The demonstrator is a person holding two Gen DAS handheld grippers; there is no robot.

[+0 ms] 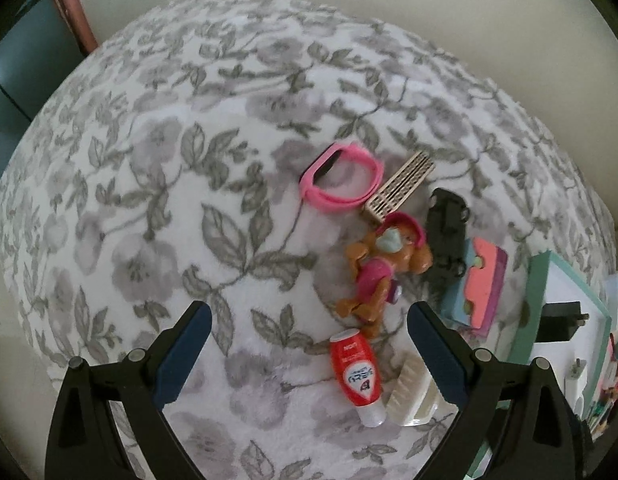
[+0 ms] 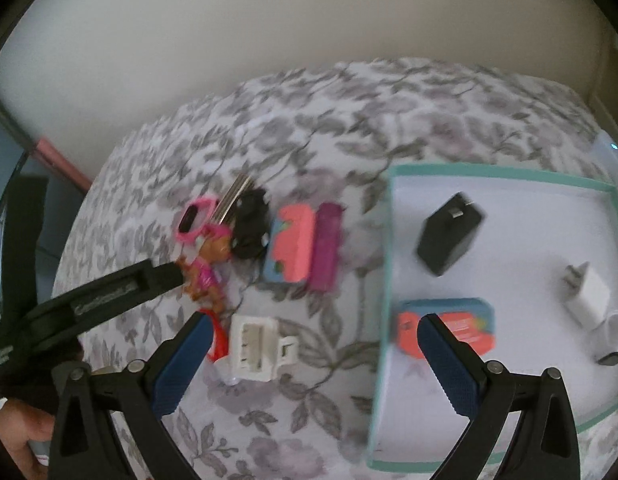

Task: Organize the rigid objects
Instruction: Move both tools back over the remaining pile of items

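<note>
With both grippers' fingers spread and empty, we should straddle the clip [image 2: 255,347] squarely before lifting toward the tray [image 2: 505,172].

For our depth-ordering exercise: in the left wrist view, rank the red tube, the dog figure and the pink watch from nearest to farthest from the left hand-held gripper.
1. Red tube, between the left hand-held gripper fingers, toward the right one.
2. Dog figure, beyond the tube.
3. Pink watch, farthest, mid-blanket.
</note>
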